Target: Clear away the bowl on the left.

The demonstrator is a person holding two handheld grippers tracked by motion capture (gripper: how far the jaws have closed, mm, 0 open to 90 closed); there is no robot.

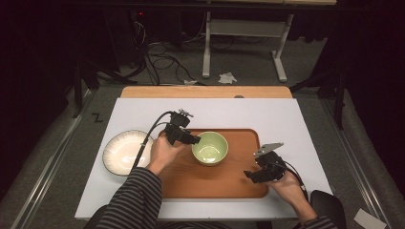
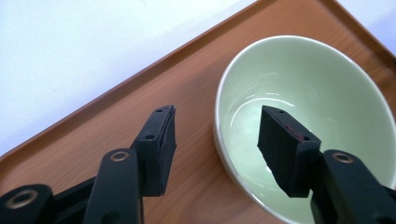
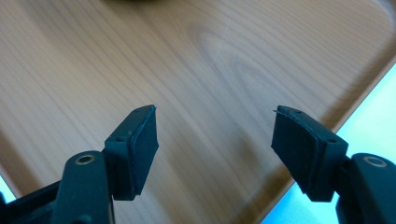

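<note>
A pale green bowl (image 1: 210,148) stands upright on a wooden tray (image 1: 215,183), its mouth facing straight up; being round, it has no long axis across the table (image 1: 286,114), only the vertical one through its centre. It sits in the tray's far left part, well apart from the tray's right end.

The left hand-held gripper (image 1: 196,140) hangs at the bowl's left rim with its jaws spread wide. In the left gripper view (image 2: 217,140) one jaw stands over the bare tray (image 2: 93,135) just outside the bowl (image 2: 303,93) and the other over the bowl's hollow, so the rim lies between them; the pads do not press on it.

The right hand-held gripper (image 1: 248,175) hovers over the tray's right part, pointing left toward the bowl, apart from it. Its own view (image 3: 215,135) shows the jaws wide with only wood grain (image 3: 210,70) between them.

A white ribbed plate (image 1: 125,151) rests on the table, just left of the tray, beside the left hand (image 1: 165,152).
</note>
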